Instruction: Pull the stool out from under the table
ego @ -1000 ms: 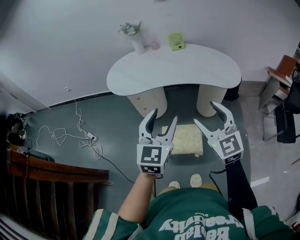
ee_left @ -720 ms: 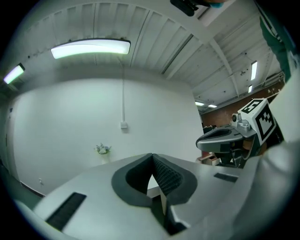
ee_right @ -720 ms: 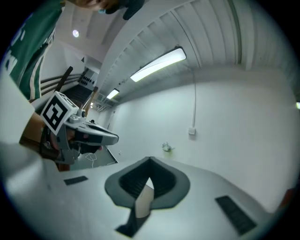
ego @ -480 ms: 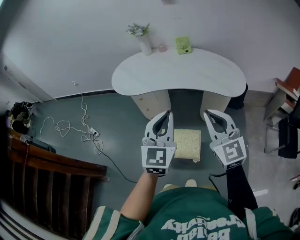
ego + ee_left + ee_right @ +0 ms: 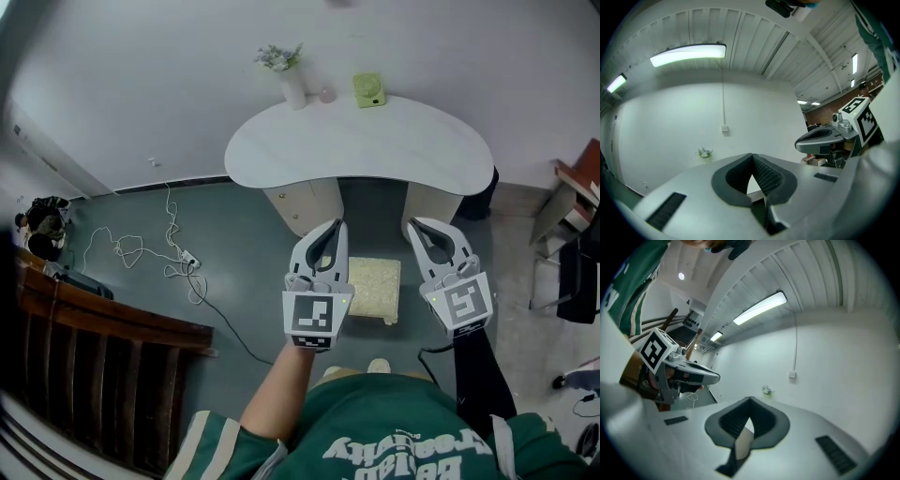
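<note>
Left tool [image 5: 330,231] and right tool [image 5: 424,229] pinched closed and empty, flanking stool [image 5: 374,284], probably since it's clear of bench [image 5: 281,150].

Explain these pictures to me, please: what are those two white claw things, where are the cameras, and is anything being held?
No robot here: a person holds a two-jaw gripper in each hand. The top-down picture comes from a camera on their head; the left gripper shows at its left, the right gripper at its right. The other two pictures come from cameras riding on the grippers, looking along the jaws. Both are shut, holding nothing. On the white table stand a vase of flowers and a small green gadget. The cream-topped stool stands on the floor before it.
</note>
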The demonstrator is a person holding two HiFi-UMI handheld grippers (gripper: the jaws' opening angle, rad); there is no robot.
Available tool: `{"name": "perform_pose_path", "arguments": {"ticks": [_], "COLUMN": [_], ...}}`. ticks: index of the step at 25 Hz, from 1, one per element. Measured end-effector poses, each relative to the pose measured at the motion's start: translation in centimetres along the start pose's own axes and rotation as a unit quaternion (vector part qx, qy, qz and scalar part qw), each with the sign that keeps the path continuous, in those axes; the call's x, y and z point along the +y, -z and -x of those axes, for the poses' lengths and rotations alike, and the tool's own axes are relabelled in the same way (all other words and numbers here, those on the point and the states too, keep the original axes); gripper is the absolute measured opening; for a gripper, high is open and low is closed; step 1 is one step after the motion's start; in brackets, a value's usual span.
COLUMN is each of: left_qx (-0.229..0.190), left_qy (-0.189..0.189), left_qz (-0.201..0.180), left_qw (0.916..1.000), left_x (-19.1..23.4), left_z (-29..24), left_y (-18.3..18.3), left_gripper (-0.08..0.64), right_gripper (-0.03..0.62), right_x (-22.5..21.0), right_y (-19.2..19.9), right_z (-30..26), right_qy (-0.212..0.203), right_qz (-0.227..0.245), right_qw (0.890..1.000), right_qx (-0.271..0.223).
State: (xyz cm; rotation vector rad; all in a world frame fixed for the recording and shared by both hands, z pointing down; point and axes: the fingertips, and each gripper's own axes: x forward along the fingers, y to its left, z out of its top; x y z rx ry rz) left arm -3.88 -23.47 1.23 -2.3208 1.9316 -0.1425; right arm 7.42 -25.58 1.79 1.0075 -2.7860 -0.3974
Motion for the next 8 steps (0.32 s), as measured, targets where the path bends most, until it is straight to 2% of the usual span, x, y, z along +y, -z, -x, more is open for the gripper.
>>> {"name": "perform_pose_path", "arguments": {"ticks": [8], "left_qx": [0.0], "left_qy": [-0.004], "left_qz": [-0.002], "left_qw": [1.0], "left_x": [-0.37], "left_z": [0.21], "left_y": [-0.37], "left_gripper": [0.0], "right_gripper": [0.003], "right_x": [-0.23], "right_y": [-0.25], "right_z": [0.78], "right_qy": [-0.001], "right_qz": [-0.001], "right_qw": [1.0], "right_qx": [-0.006]}}
